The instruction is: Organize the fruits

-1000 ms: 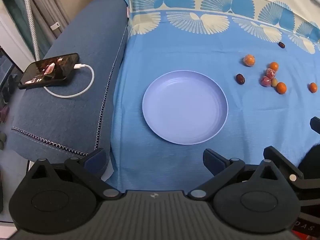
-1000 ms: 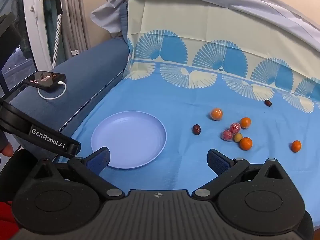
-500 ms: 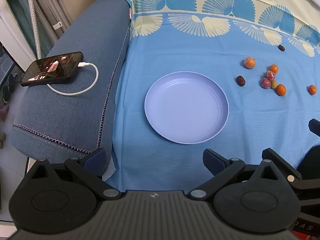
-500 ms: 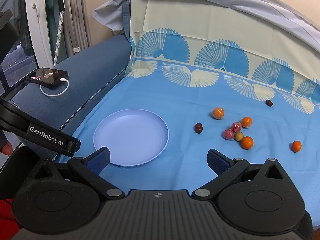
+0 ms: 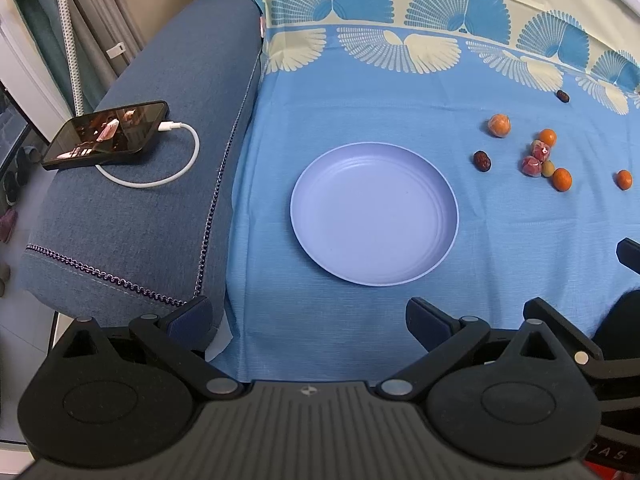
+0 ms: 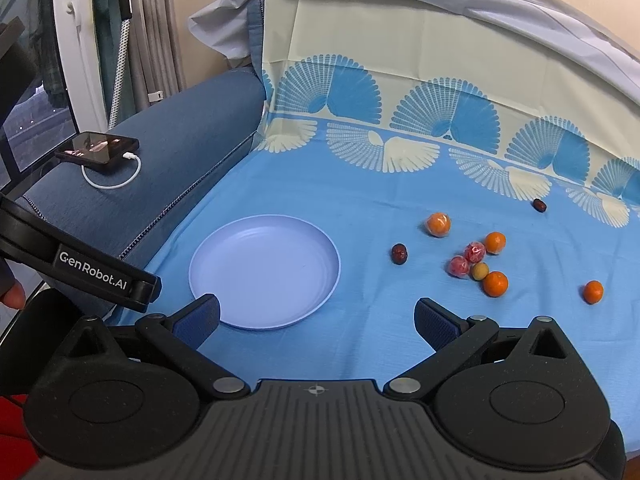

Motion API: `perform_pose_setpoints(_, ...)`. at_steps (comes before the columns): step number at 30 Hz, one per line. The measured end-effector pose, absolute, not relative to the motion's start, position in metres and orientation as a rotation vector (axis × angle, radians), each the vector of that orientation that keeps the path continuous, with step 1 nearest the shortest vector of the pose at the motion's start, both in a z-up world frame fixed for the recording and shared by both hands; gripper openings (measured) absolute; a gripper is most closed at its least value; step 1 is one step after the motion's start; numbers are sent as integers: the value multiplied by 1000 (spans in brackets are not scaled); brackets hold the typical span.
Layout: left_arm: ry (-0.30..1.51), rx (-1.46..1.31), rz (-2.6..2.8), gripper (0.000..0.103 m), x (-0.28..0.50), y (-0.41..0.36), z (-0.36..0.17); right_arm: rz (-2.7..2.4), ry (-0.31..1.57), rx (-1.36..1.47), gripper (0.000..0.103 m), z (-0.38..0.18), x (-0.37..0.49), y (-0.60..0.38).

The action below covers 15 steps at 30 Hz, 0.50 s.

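Observation:
An empty lilac plate (image 5: 320, 240) (image 6: 208, 264) lies on the blue cloth. To its right are scattered small fruits: several oranges (image 5: 499, 125) (image 6: 439, 224), two wrapped red fruits (image 5: 531, 165) (image 6: 459, 266), a small yellow-green one (image 6: 479, 271), a dark date (image 5: 482, 160) (image 6: 399, 254) near the plate and a second date (image 5: 563, 96) (image 6: 539, 205) farther back. My left gripper (image 5: 308, 316) hangs open over the cloth's near edge, below the plate. My right gripper (image 6: 316, 318) is open too, near the plate's front right, holding nothing.
A blue sofa armrest (image 5: 160, 184) on the left carries a phone (image 5: 105, 134) (image 6: 98, 148) with a white charging cable (image 5: 176, 168). The cloth climbs the backrest (image 6: 400, 60) behind. The left gripper's body (image 6: 80, 268) crosses the right wrist view's left side.
Both views have drawn back and risen slightly, so plate and fruits sit a little farther off. Nothing on the cloth has moved; both grippers stay open.

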<state>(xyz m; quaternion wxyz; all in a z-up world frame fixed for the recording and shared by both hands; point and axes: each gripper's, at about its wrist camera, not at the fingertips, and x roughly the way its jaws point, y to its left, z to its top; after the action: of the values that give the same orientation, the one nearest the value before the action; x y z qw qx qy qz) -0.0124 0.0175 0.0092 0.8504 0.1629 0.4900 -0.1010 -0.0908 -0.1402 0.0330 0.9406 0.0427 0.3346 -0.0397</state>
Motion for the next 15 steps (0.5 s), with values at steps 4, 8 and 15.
perform_pose_setpoints(4, 1031, 339, -210, 103, -13, 19, 9, -78, 687, 87, 103, 32, -91, -138)
perform_pose_setpoints(8, 1032, 332, -207, 103, -13, 22, 9, -73, 691, 81, 103, 31, -90, -136)
perform_pose_setpoints(15, 995, 331, -192, 103, -15, 21, 14, -82, 675, 96, 103, 33, -91, -139)
